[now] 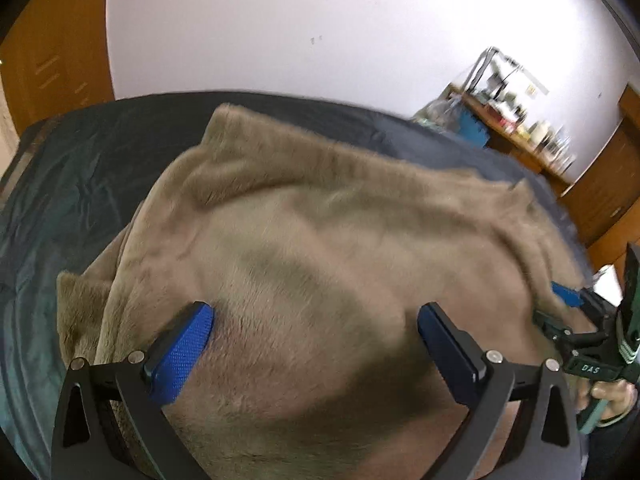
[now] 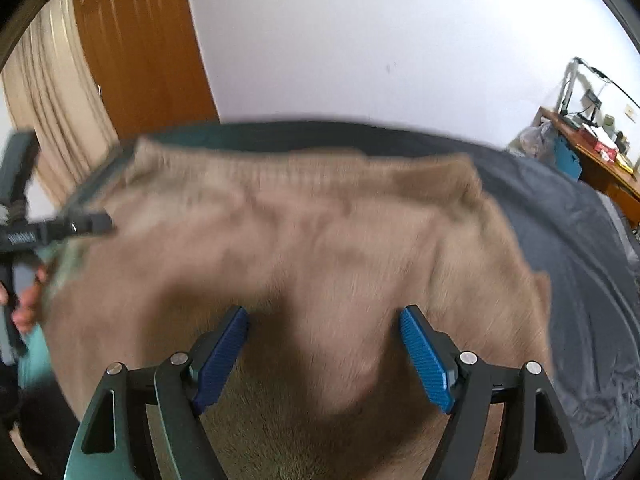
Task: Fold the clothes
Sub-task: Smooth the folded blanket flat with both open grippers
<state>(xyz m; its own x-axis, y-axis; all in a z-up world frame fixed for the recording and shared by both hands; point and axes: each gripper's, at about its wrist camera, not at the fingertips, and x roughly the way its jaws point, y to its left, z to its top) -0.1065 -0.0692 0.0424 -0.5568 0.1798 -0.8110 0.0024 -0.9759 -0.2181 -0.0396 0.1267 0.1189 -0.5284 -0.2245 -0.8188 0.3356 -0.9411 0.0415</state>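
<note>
A fuzzy tan garment (image 1: 320,232) lies spread on a dark blue-green bed sheet (image 1: 80,184), with one layer folded over another along its left side. My left gripper (image 1: 316,316) hovers over the near part of the garment, jaws wide open and nothing pinched between the blue pads (image 1: 188,344). In the right wrist view the same garment (image 2: 304,240) is blurred. My right gripper (image 2: 324,316) stands open above it, a soft hump of fabric lying between the pads without touching them. Each gripper shows at the edge of the other's view: the right gripper (image 1: 568,296) and the left gripper (image 2: 92,222).
The bed sheet (image 2: 580,280) runs out past the garment to the right and far side. A white wall (image 1: 320,40) stands behind the bed. A cluttered wooden desk (image 2: 592,152) is at the far right, a wooden door (image 2: 136,60) and curtain (image 2: 48,92) at the left.
</note>
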